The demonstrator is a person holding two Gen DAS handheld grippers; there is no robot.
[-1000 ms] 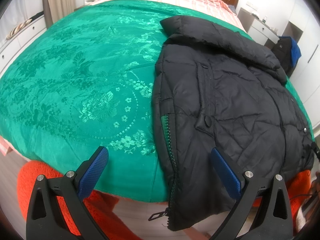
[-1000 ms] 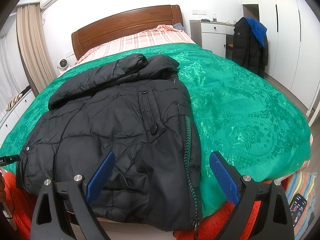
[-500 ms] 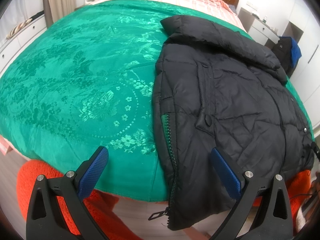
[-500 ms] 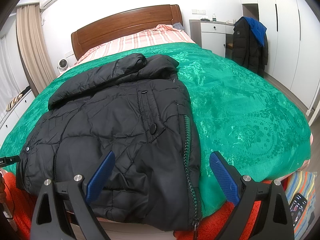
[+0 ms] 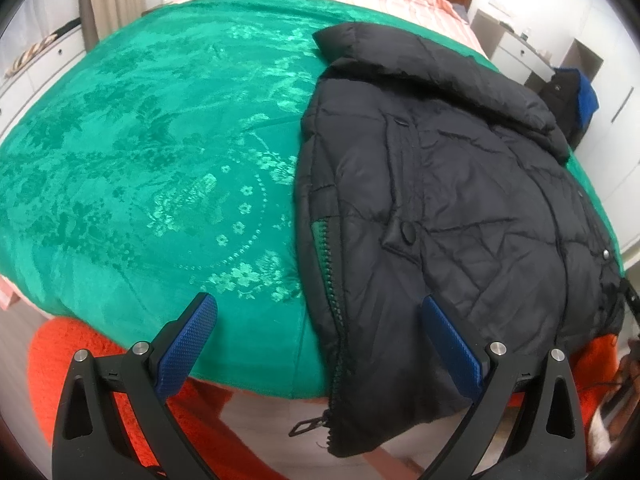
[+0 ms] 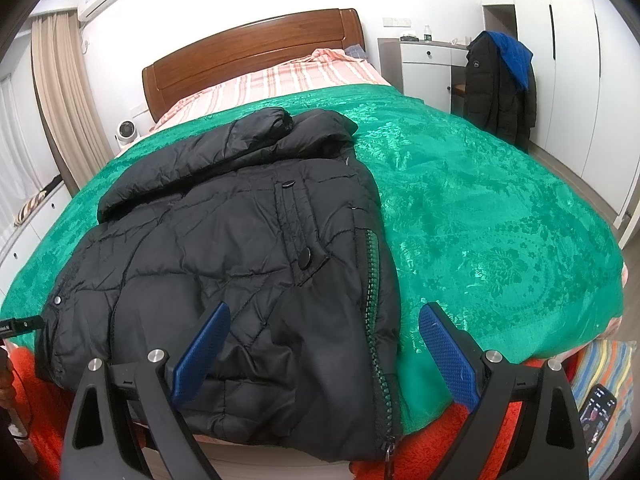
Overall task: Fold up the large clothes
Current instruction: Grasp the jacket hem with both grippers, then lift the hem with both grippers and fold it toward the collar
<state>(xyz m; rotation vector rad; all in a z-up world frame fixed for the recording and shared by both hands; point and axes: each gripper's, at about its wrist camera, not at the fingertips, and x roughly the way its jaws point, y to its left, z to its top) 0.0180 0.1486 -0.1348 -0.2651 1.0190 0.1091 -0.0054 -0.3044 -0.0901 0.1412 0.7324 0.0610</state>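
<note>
Nothing has shifted since a second ago: your left tool [image 5: 318,336] and right tool [image 6: 324,340] hang with jaws apart, gripping nothing. Your jacket [image 6: 224,248] lies already folded in half at the bed's [image 6: 500,216] 6 o'clock edge, hem overhanging.

A black quilted puffer jacket [image 5: 448,200] [image 6: 240,248] lies flat on the bed, folded in half lengthwise, collar toward the headboard and hem hanging over the foot edge. Its padded collar is turned down across the top. A snap placket with dark round buttons runs down the middle, and a green-taped zipper edges one side, its pull dangling below the hem. The nylon shell is creased and puffy.
</note>
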